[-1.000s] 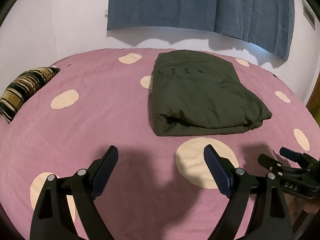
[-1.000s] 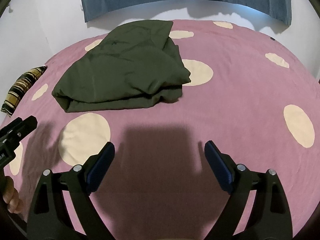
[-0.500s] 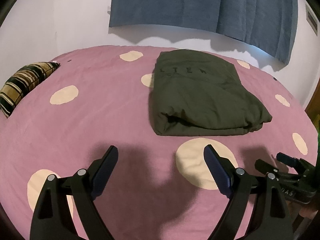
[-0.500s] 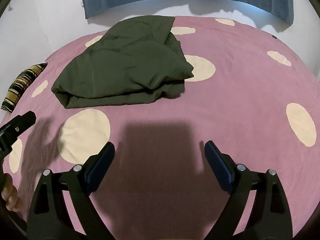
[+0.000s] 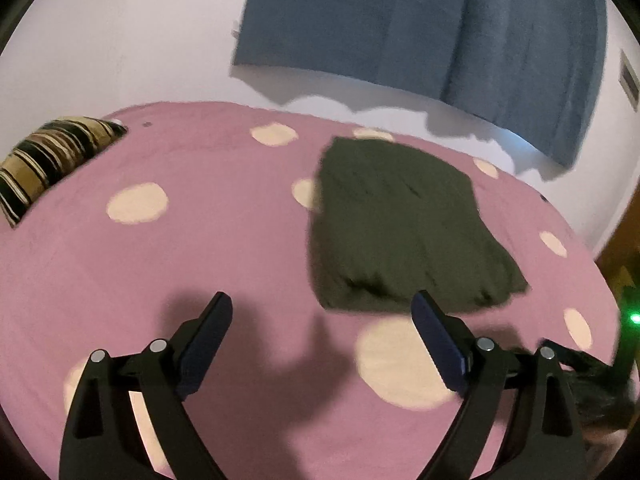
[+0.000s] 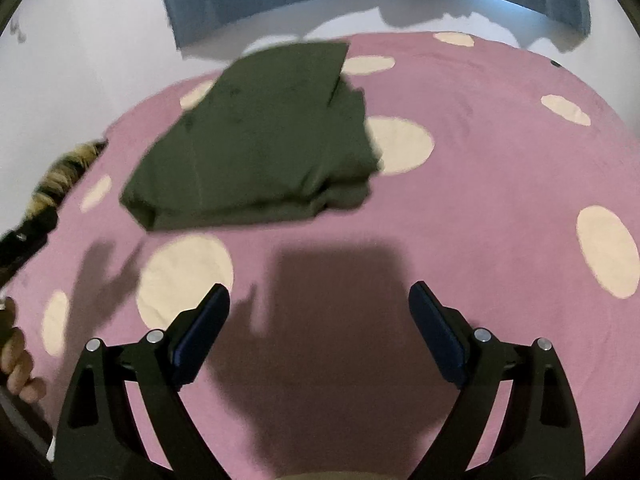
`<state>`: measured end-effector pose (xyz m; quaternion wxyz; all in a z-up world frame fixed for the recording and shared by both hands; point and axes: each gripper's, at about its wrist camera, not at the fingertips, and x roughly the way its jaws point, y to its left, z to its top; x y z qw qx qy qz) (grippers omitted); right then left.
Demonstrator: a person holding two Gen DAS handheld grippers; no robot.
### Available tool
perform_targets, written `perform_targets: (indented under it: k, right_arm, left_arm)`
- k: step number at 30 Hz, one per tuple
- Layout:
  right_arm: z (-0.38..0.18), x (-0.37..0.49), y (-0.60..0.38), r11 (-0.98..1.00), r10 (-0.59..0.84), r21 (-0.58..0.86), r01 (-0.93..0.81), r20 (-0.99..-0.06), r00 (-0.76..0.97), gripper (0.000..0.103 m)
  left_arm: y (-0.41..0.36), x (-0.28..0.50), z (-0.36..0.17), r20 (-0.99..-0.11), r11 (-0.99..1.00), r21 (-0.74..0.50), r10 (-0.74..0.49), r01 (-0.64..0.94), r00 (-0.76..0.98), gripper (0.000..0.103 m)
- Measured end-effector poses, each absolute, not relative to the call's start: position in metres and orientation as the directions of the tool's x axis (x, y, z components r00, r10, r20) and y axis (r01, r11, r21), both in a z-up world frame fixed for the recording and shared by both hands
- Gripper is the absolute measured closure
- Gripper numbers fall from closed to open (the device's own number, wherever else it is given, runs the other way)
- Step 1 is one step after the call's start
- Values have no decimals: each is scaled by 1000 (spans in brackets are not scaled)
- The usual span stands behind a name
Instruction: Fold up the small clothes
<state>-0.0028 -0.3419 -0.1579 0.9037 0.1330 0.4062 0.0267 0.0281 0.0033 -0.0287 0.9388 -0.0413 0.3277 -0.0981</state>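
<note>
A dark olive garment [image 5: 404, 224] lies folded into a thick rectangle on the pink bedspread with cream dots [image 5: 168, 248]. In the right wrist view the same garment [image 6: 264, 144] sits left of centre, its loose layered edges toward the right. My left gripper [image 5: 322, 320] hangs open above the bedspread, short of the garment's near edge, with nothing between its fingers. My right gripper [image 6: 319, 312] is open too, over bare pink cloth well in front of the garment. Both views are motion-blurred.
A striped brown and black pillow [image 5: 48, 160] lies at the bed's far left corner. A blue cloth [image 5: 420, 28] hangs on the white wall behind the bed. A person's hand [image 6: 16, 364] shows at the left edge of the right wrist view. A green light [image 5: 634, 319] glows at the right.
Both grippers have pulled back and tilted upward, so the garment sits lower and farther in the views. The garment itself has not moved. Both stay open.
</note>
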Motion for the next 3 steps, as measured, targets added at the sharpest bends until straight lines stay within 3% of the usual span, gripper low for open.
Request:
perform_targets:
  k: [3]
  right_arm:
    - [-141, 17, -380, 957, 114, 267, 110, -701, 704, 10]
  left_arm:
    - [15, 75, -20, -584, 995, -76, -102, 71, 805, 13]
